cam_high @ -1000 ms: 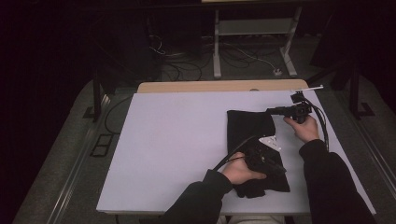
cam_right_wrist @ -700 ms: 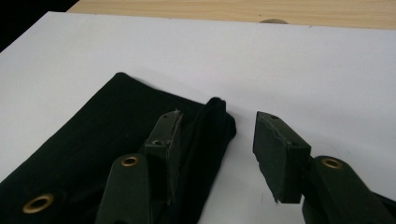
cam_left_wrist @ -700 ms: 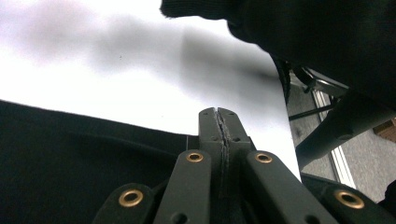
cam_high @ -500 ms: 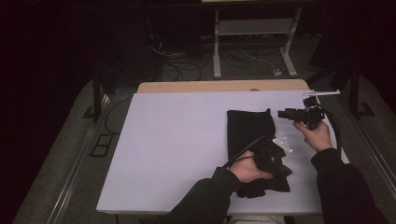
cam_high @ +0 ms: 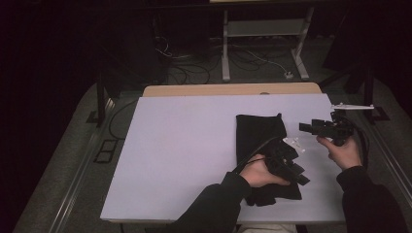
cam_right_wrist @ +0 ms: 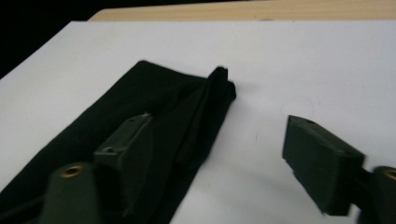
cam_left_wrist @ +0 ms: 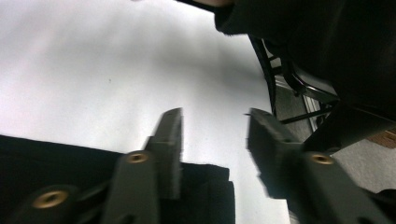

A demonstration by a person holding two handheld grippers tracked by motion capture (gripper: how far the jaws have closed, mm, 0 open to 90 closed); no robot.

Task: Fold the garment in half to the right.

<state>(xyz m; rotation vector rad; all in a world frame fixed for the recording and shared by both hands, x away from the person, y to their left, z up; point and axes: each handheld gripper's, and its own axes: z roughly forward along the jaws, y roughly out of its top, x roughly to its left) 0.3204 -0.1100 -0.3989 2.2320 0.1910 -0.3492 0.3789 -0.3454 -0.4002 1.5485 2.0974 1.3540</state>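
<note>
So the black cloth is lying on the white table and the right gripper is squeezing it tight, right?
Not quite. The black cloth does lie on the white table, but the right gripper isn't squeezing it. The right gripper view shows its jaws wide apart with nothing pinched between them; they have just been opening.

Folded black cloth on white table, beyond parted gripper jaws.

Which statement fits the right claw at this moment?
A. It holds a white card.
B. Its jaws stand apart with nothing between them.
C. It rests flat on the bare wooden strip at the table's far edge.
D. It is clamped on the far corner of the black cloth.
B: the right claw has its jaws apart, with white table between them, the black cloth ahead of it.
</note>
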